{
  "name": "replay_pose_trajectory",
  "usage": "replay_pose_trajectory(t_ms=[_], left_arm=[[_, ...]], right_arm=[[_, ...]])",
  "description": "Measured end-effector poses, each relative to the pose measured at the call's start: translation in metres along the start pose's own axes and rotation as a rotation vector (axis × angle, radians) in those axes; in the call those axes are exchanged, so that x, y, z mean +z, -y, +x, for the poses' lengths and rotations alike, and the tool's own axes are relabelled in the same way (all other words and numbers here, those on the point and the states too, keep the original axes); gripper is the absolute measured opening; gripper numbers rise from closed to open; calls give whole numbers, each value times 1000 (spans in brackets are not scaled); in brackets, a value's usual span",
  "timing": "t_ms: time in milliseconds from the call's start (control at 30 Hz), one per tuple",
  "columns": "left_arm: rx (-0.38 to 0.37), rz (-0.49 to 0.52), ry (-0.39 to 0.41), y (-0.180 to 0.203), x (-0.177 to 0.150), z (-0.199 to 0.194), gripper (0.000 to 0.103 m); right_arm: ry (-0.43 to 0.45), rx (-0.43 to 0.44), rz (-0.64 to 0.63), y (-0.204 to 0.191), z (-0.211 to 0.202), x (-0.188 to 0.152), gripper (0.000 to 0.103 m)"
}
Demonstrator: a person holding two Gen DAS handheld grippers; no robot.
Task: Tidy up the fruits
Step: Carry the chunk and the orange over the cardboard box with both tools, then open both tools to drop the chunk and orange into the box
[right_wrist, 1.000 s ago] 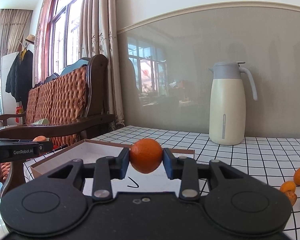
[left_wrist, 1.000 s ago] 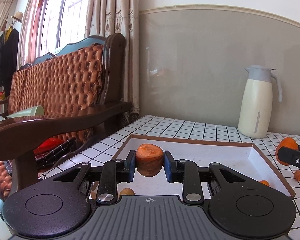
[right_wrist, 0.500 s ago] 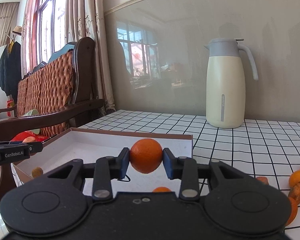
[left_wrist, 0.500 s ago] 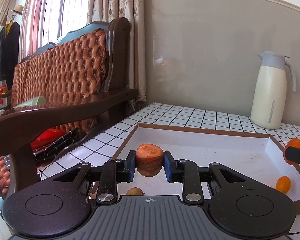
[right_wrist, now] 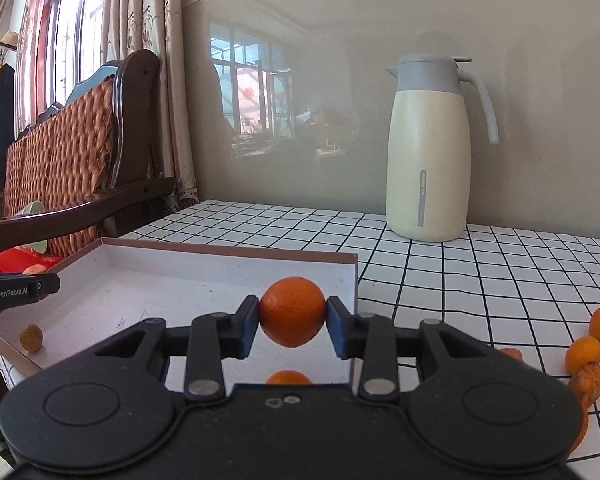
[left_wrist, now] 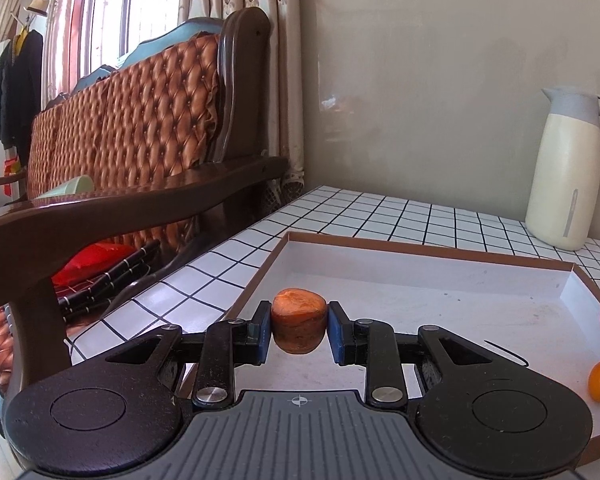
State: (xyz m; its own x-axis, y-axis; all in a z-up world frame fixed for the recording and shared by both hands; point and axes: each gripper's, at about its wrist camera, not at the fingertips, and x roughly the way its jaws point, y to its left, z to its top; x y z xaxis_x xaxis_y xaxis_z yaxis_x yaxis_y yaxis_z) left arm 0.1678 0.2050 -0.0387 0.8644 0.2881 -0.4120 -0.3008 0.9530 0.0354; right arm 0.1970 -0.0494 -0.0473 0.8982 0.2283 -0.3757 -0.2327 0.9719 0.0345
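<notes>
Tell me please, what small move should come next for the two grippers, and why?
Probably lower both and release: the left gripper clamps a rough orange fruit and the right gripper a round orange, each over the white tray.

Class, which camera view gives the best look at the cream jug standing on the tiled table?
The right wrist view: the jug stands whole there, with lid, handle and base all visible. In the left wrist view the jug sits smaller at the frame's right edge, its handle partly cut off.
</notes>
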Motion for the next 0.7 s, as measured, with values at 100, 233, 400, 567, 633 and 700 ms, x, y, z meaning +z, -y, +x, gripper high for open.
replay_pose_trajectory(t_ms=[100,233,400,567,633,700], left_arm=[[-14,-5,-6,-1,1,5,30],[13,-27,22,0,4,1,103],[70,2,149,0,19,-24,103],[85,29,209,-1,25,-48,103],[85,41,231,-1,26,-58,103],[89,59,245,2,25,-66,103]], right_arm=[[-18,2,3,0,4,2,31],[58,-19,19,0,-5,7,84],[212,-22,88,12,-31,18,97],[253,17,86,20,-42,22,97],[250,25,91,23,-44,21,97],[243,33,99,25,-45,20,97]])
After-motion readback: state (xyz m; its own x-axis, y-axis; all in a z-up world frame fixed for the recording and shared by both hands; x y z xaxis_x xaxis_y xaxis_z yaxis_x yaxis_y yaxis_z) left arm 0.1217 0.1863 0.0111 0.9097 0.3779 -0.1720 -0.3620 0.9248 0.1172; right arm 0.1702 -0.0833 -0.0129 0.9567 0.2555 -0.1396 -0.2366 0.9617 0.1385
